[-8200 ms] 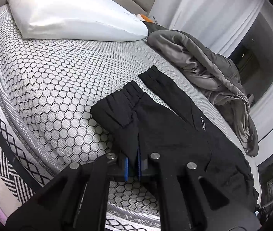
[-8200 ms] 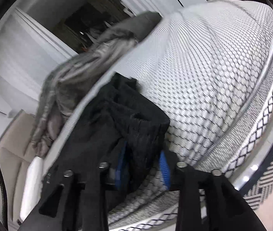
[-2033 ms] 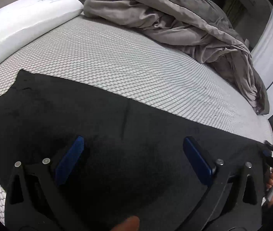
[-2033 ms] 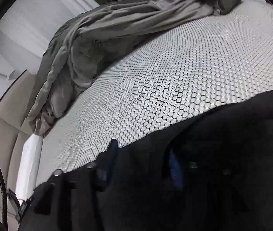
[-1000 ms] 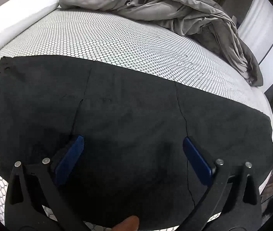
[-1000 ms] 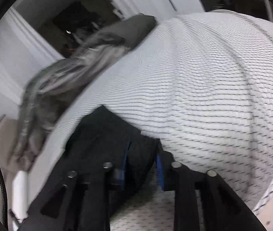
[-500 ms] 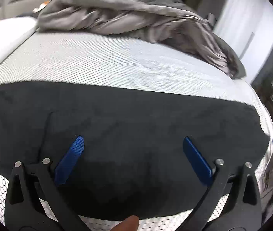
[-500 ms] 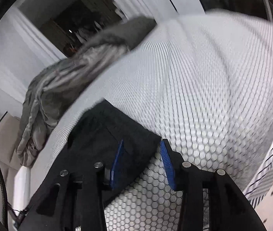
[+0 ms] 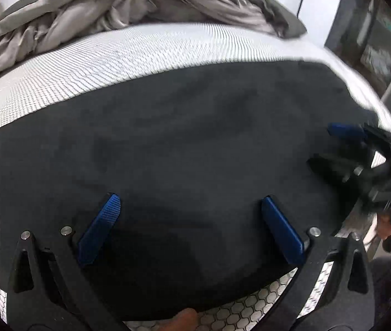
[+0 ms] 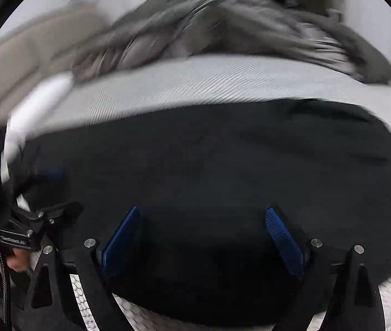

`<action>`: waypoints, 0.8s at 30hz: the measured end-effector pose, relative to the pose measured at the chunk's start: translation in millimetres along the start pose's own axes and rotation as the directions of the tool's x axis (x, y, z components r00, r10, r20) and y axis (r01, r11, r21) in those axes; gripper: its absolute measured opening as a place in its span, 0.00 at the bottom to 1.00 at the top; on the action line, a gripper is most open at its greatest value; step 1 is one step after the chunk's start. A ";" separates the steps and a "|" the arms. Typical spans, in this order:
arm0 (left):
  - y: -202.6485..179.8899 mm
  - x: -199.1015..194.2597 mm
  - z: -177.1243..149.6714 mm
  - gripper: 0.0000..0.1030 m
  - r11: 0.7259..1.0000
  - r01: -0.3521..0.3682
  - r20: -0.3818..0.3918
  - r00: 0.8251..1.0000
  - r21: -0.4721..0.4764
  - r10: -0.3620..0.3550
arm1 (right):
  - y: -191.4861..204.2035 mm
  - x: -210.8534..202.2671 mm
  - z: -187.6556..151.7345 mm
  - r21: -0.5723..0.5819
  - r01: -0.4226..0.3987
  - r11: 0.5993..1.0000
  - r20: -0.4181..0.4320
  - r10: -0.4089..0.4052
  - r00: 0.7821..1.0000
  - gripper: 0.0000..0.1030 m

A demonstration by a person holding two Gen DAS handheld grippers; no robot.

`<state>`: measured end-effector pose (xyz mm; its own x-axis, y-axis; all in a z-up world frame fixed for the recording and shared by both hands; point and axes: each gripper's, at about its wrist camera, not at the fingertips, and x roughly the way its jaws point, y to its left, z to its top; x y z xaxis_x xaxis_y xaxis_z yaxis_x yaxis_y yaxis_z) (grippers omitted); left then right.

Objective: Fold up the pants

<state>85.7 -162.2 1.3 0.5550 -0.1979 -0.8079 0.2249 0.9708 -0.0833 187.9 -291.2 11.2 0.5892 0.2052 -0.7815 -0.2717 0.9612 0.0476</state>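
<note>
No legible text anywhere.

My right hand-held gripper (image 10: 203,237) has just been opening and let go of the black pants (image 10: 209,165); nothing is pinched between its blue pads now. The pants, bunched earlier, now lie folded flat.

Motion blurs the grey duvet (image 10: 223,27), and the black pants (image 9: 16,193) run past the left edge.

Count of things on the bed

One pair of flat black fabric pants (image 9: 184,149), one crumpled grey quilt (image 9: 129,2), one white hexagon-patterned mattress (image 9: 151,49), two black grippers (each with two blue pads): left gripper (image 9: 189,229), right gripper (image 10: 203,234).
</note>
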 end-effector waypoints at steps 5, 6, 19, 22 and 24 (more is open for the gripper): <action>-5.2 0.4 -19.5 0.99 0.997 0.029 -0.024 0.999 0.065 -0.028 | -7.8 1.5 -25.9 -0.118 0.048 0.992 -0.047 -0.054 0.997 0.92; -0.7 0.0 -20.3 0.99 0.997 0.035 -0.023 0.999 0.065 -0.033 | -20.5 -4.4 -29.0 -0.099 0.070 0.993 -0.051 -0.075 0.996 0.92; 19.4 -13.5 0.0 0.99 0.996 0.083 0.005 0.997 0.042 -0.083 | -99.1 -57.9 -55.6 0.105 0.328 0.939 0.024 -0.333 0.943 0.93; 14.8 -2.9 18.2 0.99 0.994 0.111 0.003 0.994 -0.009 -0.111 | -52.7 -49.6 -44.5 0.045 0.179 0.983 0.066 -0.182 0.981 0.93; 9.1 10.9 23.5 0.99 0.996 0.085 -0.026 0.996 0.001 -0.085 | -32.4 -31.2 -34.8 0.008 0.075 0.997 0.031 -0.076 0.997 0.93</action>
<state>112.6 -158.6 5.4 0.5132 -0.2757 -0.8128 0.2717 0.9505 -0.1509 151.9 -335.2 12.3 0.6311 0.1375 -0.7634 -0.2202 0.9754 -0.0064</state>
